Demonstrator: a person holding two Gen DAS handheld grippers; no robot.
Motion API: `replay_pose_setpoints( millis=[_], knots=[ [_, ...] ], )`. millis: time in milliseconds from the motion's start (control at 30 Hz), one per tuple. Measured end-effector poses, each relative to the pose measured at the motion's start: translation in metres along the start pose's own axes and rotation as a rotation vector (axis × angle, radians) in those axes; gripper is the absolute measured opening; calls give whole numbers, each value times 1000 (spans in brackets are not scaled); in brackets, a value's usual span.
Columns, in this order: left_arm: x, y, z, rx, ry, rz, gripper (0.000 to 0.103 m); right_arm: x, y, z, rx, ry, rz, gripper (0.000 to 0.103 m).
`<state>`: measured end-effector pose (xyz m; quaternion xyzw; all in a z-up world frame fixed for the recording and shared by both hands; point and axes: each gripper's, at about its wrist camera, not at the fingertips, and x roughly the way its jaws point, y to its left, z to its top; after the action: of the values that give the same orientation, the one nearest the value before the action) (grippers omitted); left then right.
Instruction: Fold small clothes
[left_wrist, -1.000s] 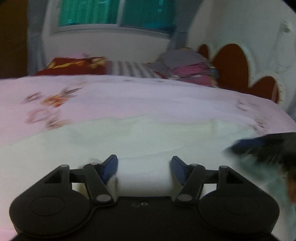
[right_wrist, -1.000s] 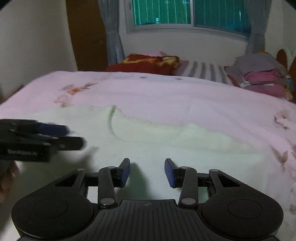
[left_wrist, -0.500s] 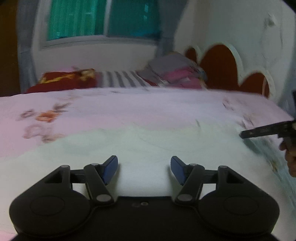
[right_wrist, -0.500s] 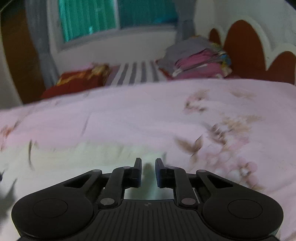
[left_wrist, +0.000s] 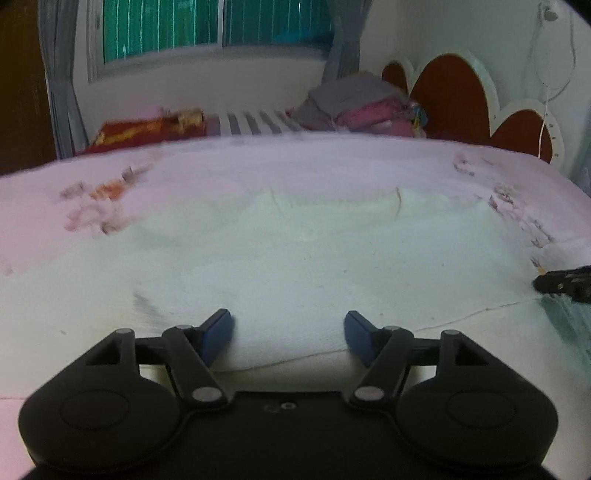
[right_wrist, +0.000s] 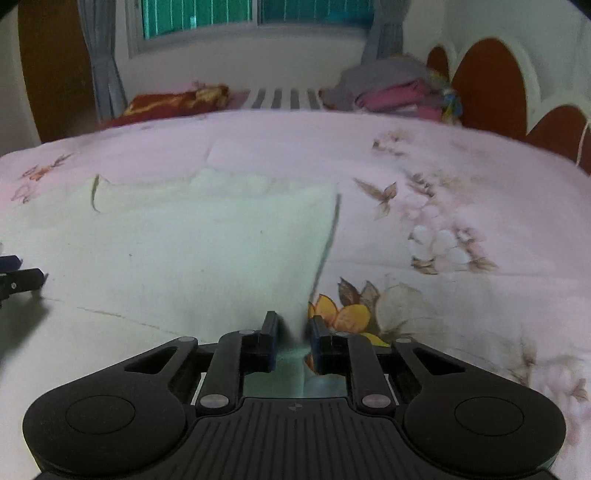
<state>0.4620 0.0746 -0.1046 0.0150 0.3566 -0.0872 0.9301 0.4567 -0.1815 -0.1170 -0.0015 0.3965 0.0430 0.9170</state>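
Comparing both wrist views with those of a second ago, the right gripper (right_wrist: 291, 341) has travelled to the right-hand edge of the pale mint-green knit garment (right_wrist: 192, 254) and narrowed its jaws; it is now clenched on that edge, a strip of fabric pinched between the pads. The left gripper (left_wrist: 288, 338) has just been opening a little further and stands released, its jaws straddling the near hem without pressing it. The garment lies spread flat on the pink floral bedspread (right_wrist: 461, 184). By judgement, one side is secured and the left side is not yet gripped, so folding cannot begin. Count: two grippers, one garment to fold, one bedspread, one stack of folded clothes (right_wrist: 391, 92) at the headboard.
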Motion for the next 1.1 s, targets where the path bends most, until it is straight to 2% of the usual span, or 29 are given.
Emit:
replay_pose_setpoints(
  millis=[100, 133, 200, 267, 333, 400, 433, 467, 500, 567, 667, 733, 767, 800, 867, 900, 1000, 1100],
  knots=[
    [4, 9, -10, -47, 16, -28, 70, -21, 2, -1, 44, -62, 38, 16],
    [2, 11, -10, -63, 13, -31, 70, -20, 4, -4, 42, -55, 52, 16],
    [-2, 14, -8, -103, 17, -35, 70, -4, 12, -10, 3, 17, 19, 16],
    [-11, 23, -12, -153, -1, -40, 73, -9, 16, -7, 8, 21, 10, 16],
    [-21, 38, -20, -194, -20, -7, 73, -17, 15, -4, 60, 11, 48, 16],
    [-38, 61, -29, -243, -42, 25, 79, -25, 15, -6, 90, 6, 49, 17],
    [-47, 72, -33, -261, -52, 66, 86, -30, 17, -7, 92, -2, 46, 17],
    [-58, 87, -39, -280, -63, 112, 87, -35, 18, -10, 95, -14, 52, 19],
    [-68, 103, -45, -301, -69, 137, 86, -38, 19, -11, 102, -21, 60, 38],
    [-90, 140, -59, -367, -80, 207, 81, -47, 23, -14, 125, -45, 69, 64],
    [-122, 202, -85, -532, -100, 296, 75, -56, 37, -14, 119, -74, 105, 63],
    [-142, 245, -108, -701, -122, 339, 70, -57, 47, -12, 100, -91, 112, 54],
    [-149, 263, -118, -784, -143, 336, 57, -58, 52, -10, 88, -102, 115, 46],
    [-159, 284, -131, -890, -196, 300, 51, -57, 55, -8, 86, -104, 117, 44],
    [-166, 312, -148, -1042, -264, 254, 41, -54, 61, -3, 105, -108, 116, 43],
    [-168, 323, -155, -1105, -296, 237, 41, -54, 64, -1, 118, -108, 117, 43],
    [-167, 343, -163, -1202, -364, 213, 40, -49, 72, 6, 143, -95, 116, 43],
    [-163, 355, -161, -1221, -390, 220, 38, -48, 80, 10, 144, -88, 115, 43]
  ],
)
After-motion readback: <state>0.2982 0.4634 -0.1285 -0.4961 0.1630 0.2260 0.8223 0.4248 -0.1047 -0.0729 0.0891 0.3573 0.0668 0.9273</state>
